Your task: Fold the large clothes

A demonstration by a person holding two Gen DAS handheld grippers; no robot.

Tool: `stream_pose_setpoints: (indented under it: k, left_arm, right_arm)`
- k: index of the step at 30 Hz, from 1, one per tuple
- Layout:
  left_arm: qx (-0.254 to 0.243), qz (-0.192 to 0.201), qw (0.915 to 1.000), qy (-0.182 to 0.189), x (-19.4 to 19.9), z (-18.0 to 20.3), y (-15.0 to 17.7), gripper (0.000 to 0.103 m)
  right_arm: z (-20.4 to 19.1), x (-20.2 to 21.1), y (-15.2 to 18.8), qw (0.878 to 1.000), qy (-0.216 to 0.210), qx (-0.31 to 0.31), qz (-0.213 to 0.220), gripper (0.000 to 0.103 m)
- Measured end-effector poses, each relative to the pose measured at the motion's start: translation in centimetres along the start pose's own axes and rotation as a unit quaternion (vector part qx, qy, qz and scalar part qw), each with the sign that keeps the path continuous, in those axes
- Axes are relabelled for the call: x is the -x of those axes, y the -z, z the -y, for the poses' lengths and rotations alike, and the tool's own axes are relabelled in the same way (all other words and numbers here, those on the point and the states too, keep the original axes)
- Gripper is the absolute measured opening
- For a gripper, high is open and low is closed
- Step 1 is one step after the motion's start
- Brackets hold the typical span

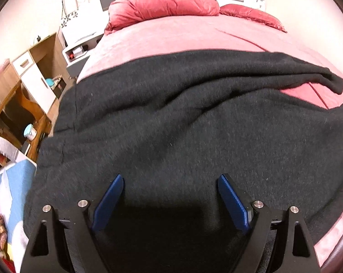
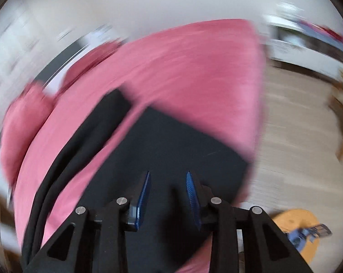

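Charcoal knit, thick and fleecy by the look of it: the dark garment (image 1: 171, 118) lies spread across the near end of the pink bed (image 1: 171, 34), its left edge hanging over the bed's left side above the blue mat (image 1: 10, 182), its far edge falling short of the red pillows (image 1: 162, 2) at the head. I judge it soft, limp and fairly heavy for clothing, prone to sag and drag on the bedcover rather than slide. A raised fold (image 1: 319, 79) toward the bed's right side looks easiest to pinch; elsewhere a hem or seam edge would serve better than flat cloth.

The left gripper (image 1: 171, 195) hangs just over the garment near the bed's foot, fingers spread wide, holding nothing.

The right gripper (image 2: 168, 195) is over the garment's corner part (image 2: 171, 141) at the bed's right edge beside the wooden floor (image 2: 296, 136); its fingers are parted with nothing between them, though this view is heavily blurred.
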State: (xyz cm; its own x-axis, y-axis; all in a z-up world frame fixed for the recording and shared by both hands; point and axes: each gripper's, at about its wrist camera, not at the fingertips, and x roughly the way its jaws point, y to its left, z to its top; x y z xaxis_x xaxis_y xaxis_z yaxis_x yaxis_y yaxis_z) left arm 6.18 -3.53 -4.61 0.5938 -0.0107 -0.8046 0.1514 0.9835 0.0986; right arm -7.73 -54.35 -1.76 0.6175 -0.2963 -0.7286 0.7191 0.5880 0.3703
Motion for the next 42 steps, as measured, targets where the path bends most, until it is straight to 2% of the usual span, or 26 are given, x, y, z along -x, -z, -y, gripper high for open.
stream_pose_setpoints:
  k: [4,10,15,19,21,23,24,25,26,27,30,33,35,38,42]
  left_arm:
    - [0.018,0.026,0.9995,-0.002,0.6,-2.3,-1.4,0.086]
    - [0.059,0.042,0.9973,-0.008,-0.4,-7.9,-5.2,0.087]
    - [0.106,0.028,0.9935,-0.030,-3.5,-14.1,-9.1,0.087]
    - [0.150,-0.003,0.9870,-0.057,-7.1,-18.9,-11.8,0.087]
    - [0.182,-0.009,0.9817,-0.055,-8.8,-20.7,-12.3,0.088]
    - [0.204,-0.031,0.9777,-0.040,-10.9,-22.0,-12.8,0.091]
    - [0.208,-0.043,0.9768,-0.023,-11.9,-22.3,-12.9,0.089]
    - [0.213,-0.043,0.9759,-0.011,-12.2,-22.2,-12.8,0.079]
    - [0.219,-0.037,0.9750,0.010,-12.5,-22.1,-12.8,0.057]
    - [0.215,-0.037,0.9756,0.025,-12.6,-21.8,-13.1,0.052]
    - [0.197,-0.031,0.9799,-0.002,-12.0,-20.6,-13.7,0.045]
    - [0.212,-0.016,0.9770,0.016,-11.4,-21.8,-14.2,0.038]
    - [0.208,0.005,0.9780,0.011,-10.5,-21.8,-14.8,0.033]
    - [0.203,0.033,0.9786,-0.012,-10.0,-21.7,-16.2,0.033]
    - [0.231,0.042,0.9710,-0.043,-10.8,-21.5,-17.5,0.033]
  right_arm:
    - [-8.3,-2.8,5.1,0.992,-0.074,0.076,-0.075,0.034]
    - [-16.1,-5.1,13.2,0.973,-0.115,0.152,-0.129,0.034]
    - [-18.6,-4.9,16.0,0.970,-0.077,0.215,-0.088,0.034]
    - [-18.0,-4.9,17.0,0.973,-0.086,0.199,-0.074,0.035]
    - [-17.5,-4.7,17.4,0.976,-0.092,0.187,-0.069,0.035]
    - [-16.5,-4.6,17.4,0.976,-0.093,0.184,-0.064,0.035]
    - [-16.4,-4.5,17.4,0.976,-0.091,0.187,-0.058,0.035]
    - [-16.5,-4.4,17.3,0.976,-0.089,0.191,-0.051,0.035]
    - [-16.6,-4.4,17.6,0.976,-0.086,0.193,-0.046,0.035]
    - [-16.7,-4.5,17.9,0.976,-0.083,0.196,-0.042,0.035]
    - [-17.0,-4.5,18.5,0.976,-0.078,0.198,-0.038,0.035]
    - [-17.2,-4.9,18.8,0.977,-0.080,0.194,-0.038,0.035]
    - [-17.2,-4.8,18.8,0.977,-0.082,0.194,-0.037,0.035]
    - [-17.1,-4.4,18.8,0.977,-0.081,0.195,-0.033,0.035]
    - [-16.7,-4.0,18.6,0.977,-0.084,0.193,-0.032,0.035]
